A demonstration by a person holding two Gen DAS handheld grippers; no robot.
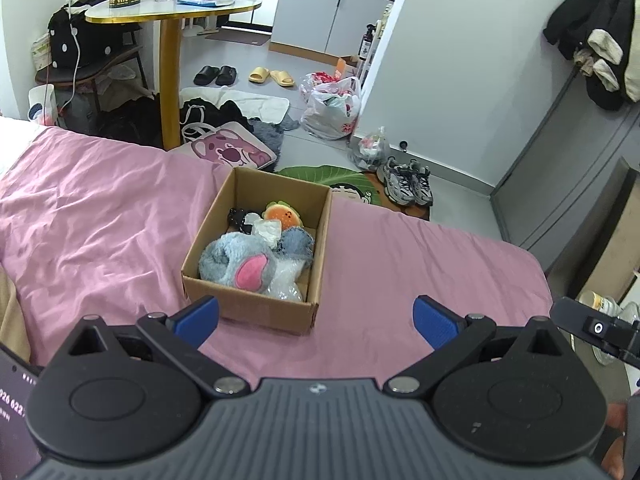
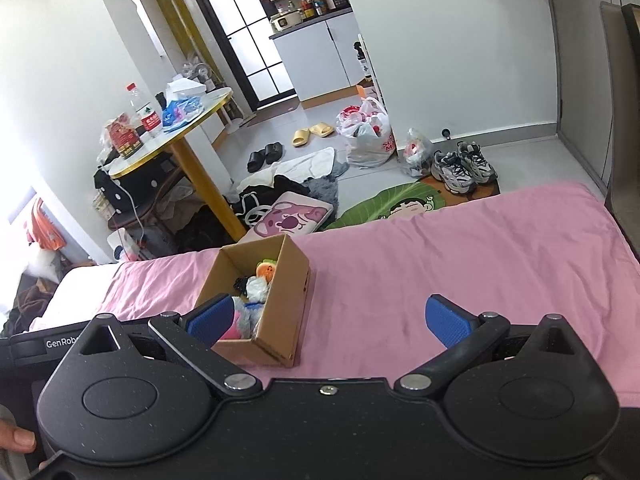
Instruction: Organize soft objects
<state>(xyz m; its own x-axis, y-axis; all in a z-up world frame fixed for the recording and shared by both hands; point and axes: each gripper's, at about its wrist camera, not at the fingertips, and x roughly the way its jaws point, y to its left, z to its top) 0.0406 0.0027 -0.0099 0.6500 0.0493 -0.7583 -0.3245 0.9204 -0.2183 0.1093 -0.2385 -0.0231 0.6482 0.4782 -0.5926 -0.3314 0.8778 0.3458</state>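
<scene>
A brown cardboard box (image 1: 308, 280) sits on the pink bedsheet (image 1: 100, 208), holding a grey-blue plush with a pink ear (image 1: 240, 264), an orange burger plush (image 1: 282, 214), a denim-blue soft item (image 1: 298, 242), a small black piece and crumpled clear plastic. My left gripper (image 1: 316, 320) hovers just in front of the box, open and empty. In the right wrist view the same box (image 2: 280, 320) lies ahead to the left, its contents partly hidden behind the left blue pad. My right gripper (image 2: 328, 320) is open with nothing between its fingers, above the sheet (image 2: 460, 248).
Beyond the bed's far edge lie a pink bear bag (image 1: 228, 150), clothes, slippers, plastic bags (image 1: 332, 108) and sneakers (image 1: 408, 180) on the floor. A gold-legged table (image 1: 172, 12) with bottles stands at the back left. The other gripper's body (image 1: 596, 330) shows at the right edge.
</scene>
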